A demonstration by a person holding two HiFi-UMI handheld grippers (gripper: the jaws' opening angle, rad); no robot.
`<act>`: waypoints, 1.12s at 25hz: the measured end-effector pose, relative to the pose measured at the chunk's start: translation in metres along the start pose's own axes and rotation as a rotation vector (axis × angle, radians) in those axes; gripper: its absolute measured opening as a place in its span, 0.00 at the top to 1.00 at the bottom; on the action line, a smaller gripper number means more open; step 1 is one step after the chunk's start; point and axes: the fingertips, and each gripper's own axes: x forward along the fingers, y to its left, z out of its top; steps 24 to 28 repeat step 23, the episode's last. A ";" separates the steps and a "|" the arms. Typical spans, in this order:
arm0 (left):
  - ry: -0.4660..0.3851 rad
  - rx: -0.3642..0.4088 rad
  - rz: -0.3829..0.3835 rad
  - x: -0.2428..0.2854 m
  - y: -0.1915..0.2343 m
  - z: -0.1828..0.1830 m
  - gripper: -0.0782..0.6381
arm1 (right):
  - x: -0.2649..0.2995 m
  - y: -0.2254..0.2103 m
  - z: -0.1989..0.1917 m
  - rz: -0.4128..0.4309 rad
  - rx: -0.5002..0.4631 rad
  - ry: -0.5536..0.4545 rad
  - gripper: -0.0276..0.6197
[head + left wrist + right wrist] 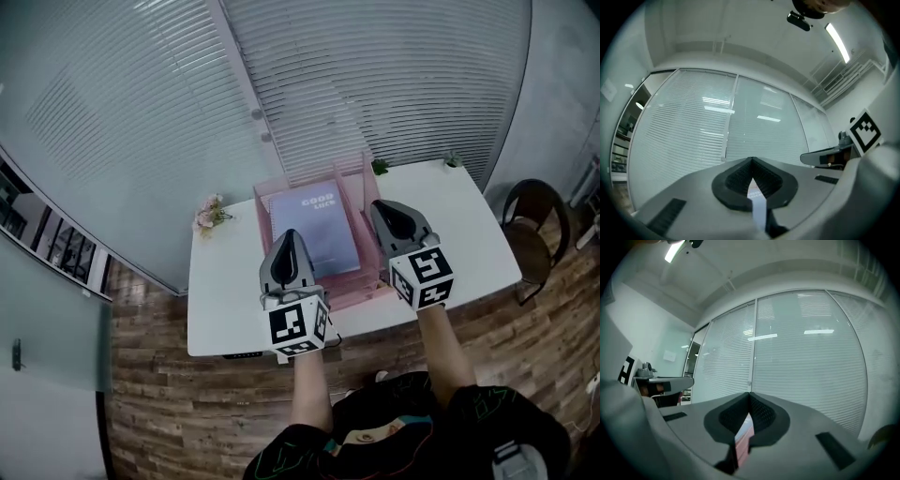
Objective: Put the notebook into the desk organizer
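Left gripper (751, 160) and right gripper (749, 394) are both holding their jaws pressed together on nothing, hovering above the near side of the pink desk organizer (354, 296), 1 at each side. The blue-grey notebook (314, 230) is lying cover-up inside the organizer's wide left compartment. The organizer is sitting on a white table (225, 305), with a small flower bunch (210, 214) sitting at the table's back-left corner.

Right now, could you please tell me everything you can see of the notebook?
The notebook is a rectangle with a blue-grey cover and pale print near its far edge. It lies flat, closed, inside the pink organizer on the white table. The left gripper hides its near corner; no gripper holds it.
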 end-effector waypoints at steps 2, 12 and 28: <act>0.033 0.000 0.021 -0.001 -0.003 -0.011 0.90 | -0.006 -0.002 -0.006 0.003 0.003 0.007 0.95; 0.067 -0.010 0.047 -0.010 -0.014 -0.021 0.90 | -0.020 0.002 -0.015 0.056 -0.003 0.011 0.95; 0.070 0.000 0.057 -0.021 -0.024 -0.018 0.90 | -0.030 0.008 -0.010 0.106 -0.023 -0.014 0.95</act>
